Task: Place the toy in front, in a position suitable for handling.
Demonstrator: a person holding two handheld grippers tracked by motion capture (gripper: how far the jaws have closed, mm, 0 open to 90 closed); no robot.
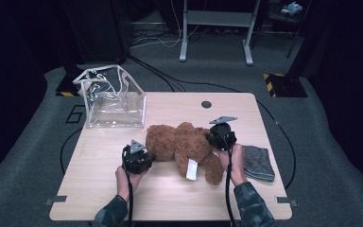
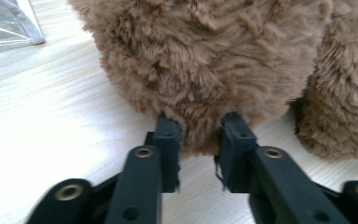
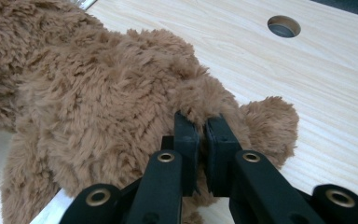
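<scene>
A brown teddy bear (image 1: pixel 184 144) lies on its side in the middle of the wooden table (image 1: pixel 99 189), with a white tag (image 1: pixel 192 169) hanging towards the front. My left gripper (image 1: pixel 150 156) meets the bear at its left end. In the left gripper view the bear's fur (image 2: pixel 205 56) bulges between the jaws of the left gripper (image 2: pixel 200 128) and touches both pads. My right gripper (image 1: pixel 211 139) is at the bear's right side. In the right gripper view the right gripper (image 3: pixel 199 123) is shut on a thin pinch of the bear's fur (image 3: pixel 98 93).
A clear plastic bag (image 1: pixel 111 99) stands open at the table's back left, and its corner (image 2: pixel 4 23) shows in the left gripper view. A folded grey cloth (image 1: pixel 258 163) lies to the right of my right hand. A cable hole (image 1: pixel 206 104) sits near the back edge.
</scene>
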